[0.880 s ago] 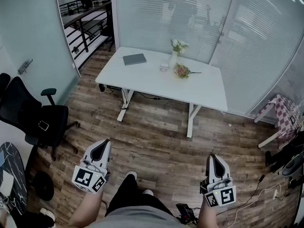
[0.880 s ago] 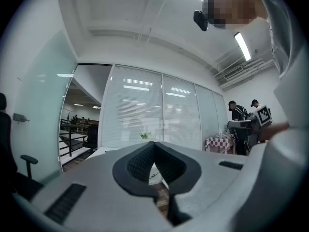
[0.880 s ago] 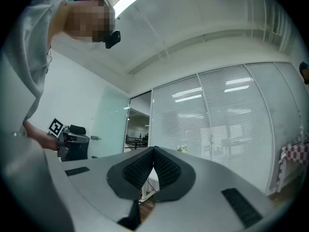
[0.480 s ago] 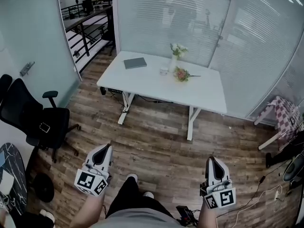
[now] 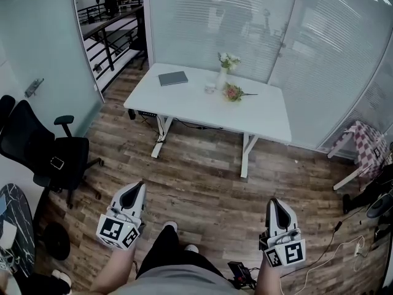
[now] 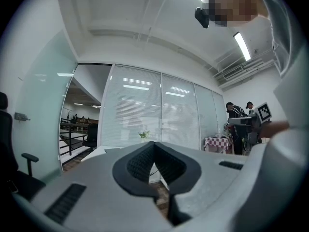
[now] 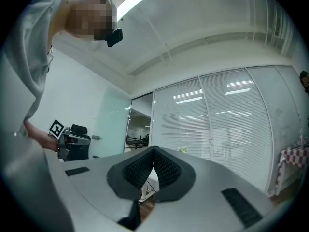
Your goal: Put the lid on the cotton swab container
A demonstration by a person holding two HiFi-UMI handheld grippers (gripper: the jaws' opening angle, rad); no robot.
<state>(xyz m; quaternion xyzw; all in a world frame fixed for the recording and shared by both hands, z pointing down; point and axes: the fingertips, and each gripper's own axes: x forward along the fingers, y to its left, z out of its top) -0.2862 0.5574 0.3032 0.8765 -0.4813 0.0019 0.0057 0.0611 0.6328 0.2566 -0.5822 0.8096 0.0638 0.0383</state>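
Note:
A white table [image 5: 261,117] stands across the room, well ahead of me. On it a small pale container [image 5: 210,88] sits beside a vase of flowers [image 5: 223,72] and a loose flower bunch [image 5: 233,92]; at this distance I cannot make out a lid. My left gripper [image 5: 138,185] and right gripper [image 5: 274,201] hang low by my waist, far from the table. Both are shut with nothing between them: the ribbed pads meet in the left gripper view [image 6: 154,144] and in the right gripper view [image 7: 154,149].
A grey notebook [image 5: 173,77] lies on the table's left end. A black office chair [image 5: 52,155] stands at the left, a checked-cloth chair [image 5: 369,145] at the right. Cables [image 5: 344,251] trail on the wooden floor. Glass walls with blinds [image 5: 245,17] close the room behind the table.
The head view has shifted only slightly. Both grippers stay low by my waist and shut.

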